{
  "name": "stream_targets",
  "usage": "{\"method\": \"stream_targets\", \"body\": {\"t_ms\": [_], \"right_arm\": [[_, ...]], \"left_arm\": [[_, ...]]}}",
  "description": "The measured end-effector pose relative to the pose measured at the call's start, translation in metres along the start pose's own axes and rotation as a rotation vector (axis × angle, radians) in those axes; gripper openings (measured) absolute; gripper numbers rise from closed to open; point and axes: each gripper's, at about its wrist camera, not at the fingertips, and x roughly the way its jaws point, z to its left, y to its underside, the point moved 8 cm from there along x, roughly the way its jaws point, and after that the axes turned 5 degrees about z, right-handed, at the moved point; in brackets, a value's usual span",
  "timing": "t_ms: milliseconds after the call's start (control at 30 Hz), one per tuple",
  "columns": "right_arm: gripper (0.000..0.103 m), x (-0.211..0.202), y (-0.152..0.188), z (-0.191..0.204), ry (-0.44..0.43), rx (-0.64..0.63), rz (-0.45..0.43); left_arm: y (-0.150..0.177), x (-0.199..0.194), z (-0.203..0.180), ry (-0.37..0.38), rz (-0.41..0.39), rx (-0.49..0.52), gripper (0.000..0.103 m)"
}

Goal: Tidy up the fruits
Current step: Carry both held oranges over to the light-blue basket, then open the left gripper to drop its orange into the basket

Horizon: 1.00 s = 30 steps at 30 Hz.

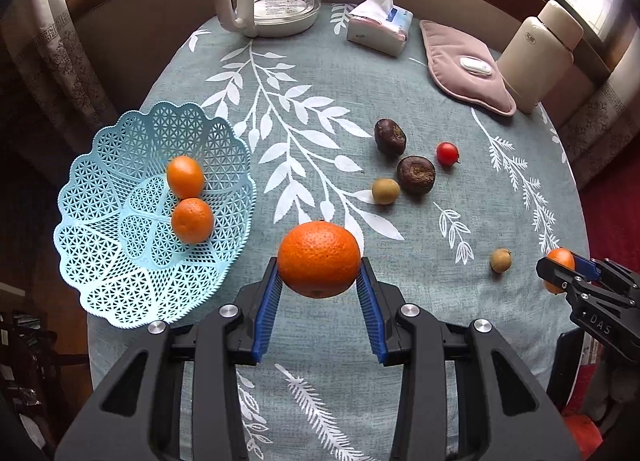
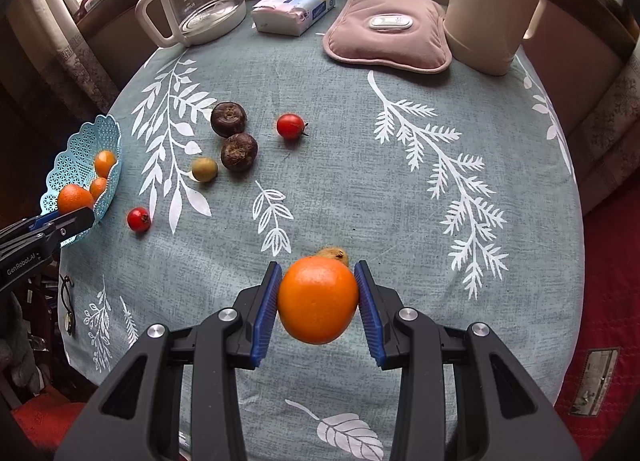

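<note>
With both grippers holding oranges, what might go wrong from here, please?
1. The left gripper pinches its orange only at the sides, so it may slip and roll on the table.
2. The basket sits by the table's edge; a hard drop could tip it or jostle its two oranges.

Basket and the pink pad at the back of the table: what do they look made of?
The basket looks like thin moulded plastic, pale blue and matte: its wall is a regular openwork lattice with a scalloped rim. Whether it is stiff or flexible I cannot tell. The pink pad looks like soft, plush fabric over a filling: a stitched edge seam and a puffed surface, with a white, seemingly hard plastic fitting on top.
</note>
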Motion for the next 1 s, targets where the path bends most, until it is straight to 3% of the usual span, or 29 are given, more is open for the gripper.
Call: {"method": "stream_targets", "body": {"t_ms": [633, 1000], "right_arm": [[0.038, 0.012, -0.016, 0.052, -0.008, -0.032, 0.010], [0.038, 0.015, -0.023, 0.075, -0.003, -0.048, 0.010]], "left_arm": [[-0.004, -0.001, 0.102, -0.056, -0.011, -0.140, 0.039], [-0.007, 0.002, 0.138, -0.072, -0.008, -0.191, 0.039]]}}
